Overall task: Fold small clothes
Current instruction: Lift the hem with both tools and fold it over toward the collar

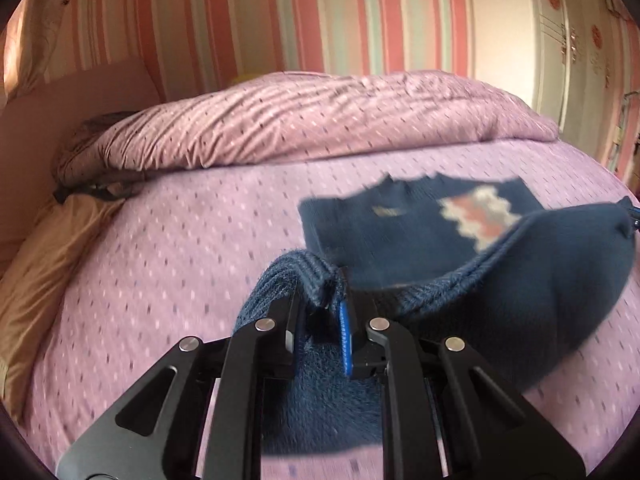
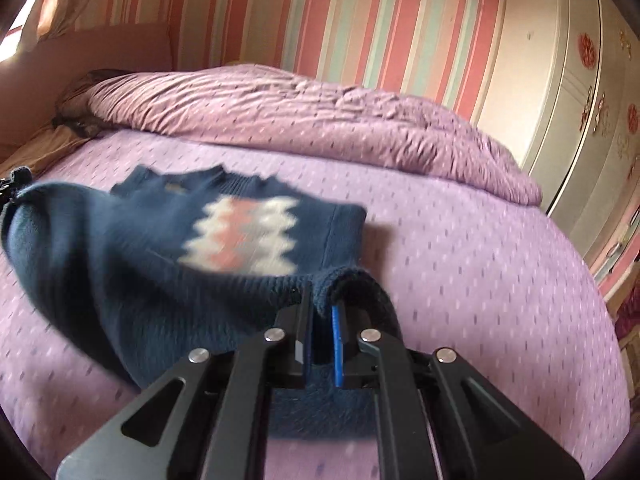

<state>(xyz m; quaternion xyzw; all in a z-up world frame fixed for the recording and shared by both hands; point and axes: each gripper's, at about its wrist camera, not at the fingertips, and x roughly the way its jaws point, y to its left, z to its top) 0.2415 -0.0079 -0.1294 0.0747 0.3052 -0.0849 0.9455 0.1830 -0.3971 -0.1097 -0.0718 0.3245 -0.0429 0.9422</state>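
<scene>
1. Pillow [image 1: 48, 264] in tan sits way over on the far left of the bed, partly tucked under the rolled-up purple duvet [image 1: 304, 120] that runs along the far side.
2. Left gripper [image 1: 326, 308] is clenched on the ribbed hem of the navy sweater [image 1: 520, 280], knit bunched up between the black finger and the blue pad.
3. That hem corner is lifted off the purple bedsheet [image 1: 180, 248], and the fabric sags in a loose curve toward the right.
4. The sweater's far part lies flat on the sheet, collar pointing at the duvet, white, pink and grey zigzag patch [image 2: 240, 236] facing up. It's pretty blurry in both views.
5. Right gripper [image 2: 320, 308] is clamped on the other hem corner, same deal, knit pinched between its pads and held up off the bed.
6. Far right there's a cream wardrobe [image 2: 560, 120] with flower stickers, next to the pink striped wall [image 2: 280, 20].
</scene>
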